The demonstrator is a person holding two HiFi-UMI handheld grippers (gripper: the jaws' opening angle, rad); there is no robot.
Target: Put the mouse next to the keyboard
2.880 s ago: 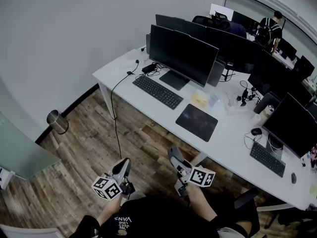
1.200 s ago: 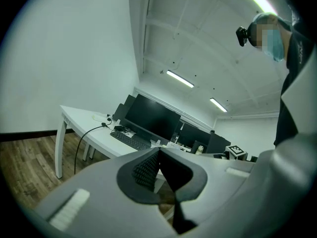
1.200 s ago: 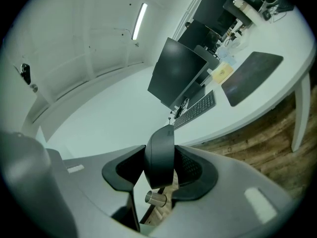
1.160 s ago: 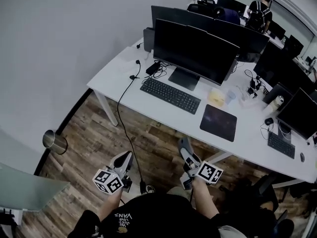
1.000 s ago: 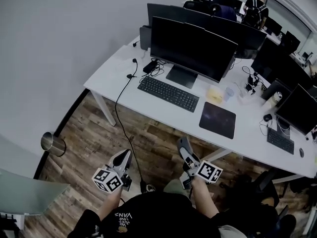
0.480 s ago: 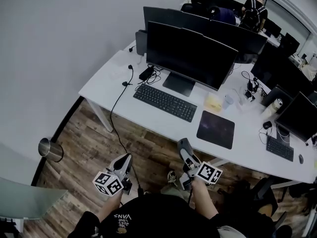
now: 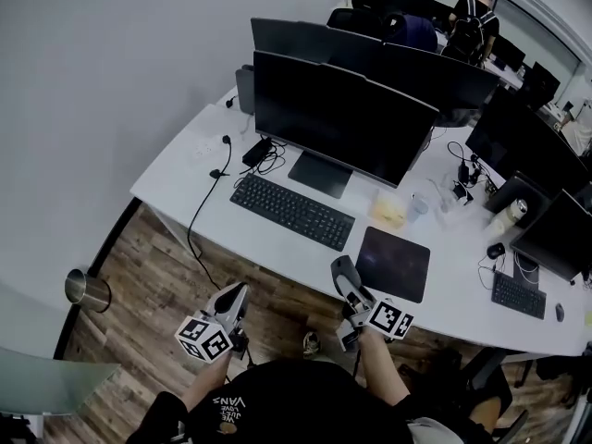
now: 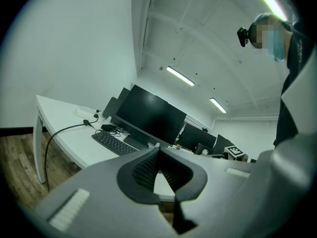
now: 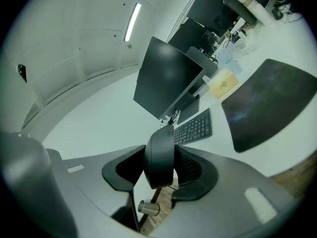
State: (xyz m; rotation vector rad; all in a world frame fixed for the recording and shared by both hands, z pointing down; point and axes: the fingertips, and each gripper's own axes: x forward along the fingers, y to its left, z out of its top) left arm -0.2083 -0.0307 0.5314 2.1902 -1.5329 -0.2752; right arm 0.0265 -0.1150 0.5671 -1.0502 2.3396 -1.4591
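Observation:
A dark mouse [image 9: 159,150] stands on edge between the pads of my right gripper [image 9: 159,158], which is shut on it. In the head view the right gripper [image 7: 344,276] hangs just off the near edge of the white desk [image 7: 185,169], close to the dark mouse pad [image 7: 393,263]. The black keyboard [image 7: 291,212] lies in front of a large monitor [image 7: 340,117], left of the pad; it also shows as the keyboard [image 9: 195,128] and the keyboard [image 8: 114,144]. My left gripper [image 7: 236,297] is over the wooden floor, its jaws [image 8: 157,155] shut with nothing in them.
A metal bin [image 7: 86,290] stands on the floor at the left. A black cable [image 7: 194,222] hangs off the desk's near edge. A yellow pad [image 7: 388,213] lies behind the mouse pad. Another keyboard [image 7: 511,294] and monitors sit at the right; a person [image 7: 472,21] stands far back.
The desk has drawn nearer and shifted left in the head view as the person walked up to it. Both grippers keep the same pose, the right one still holding the mouse.

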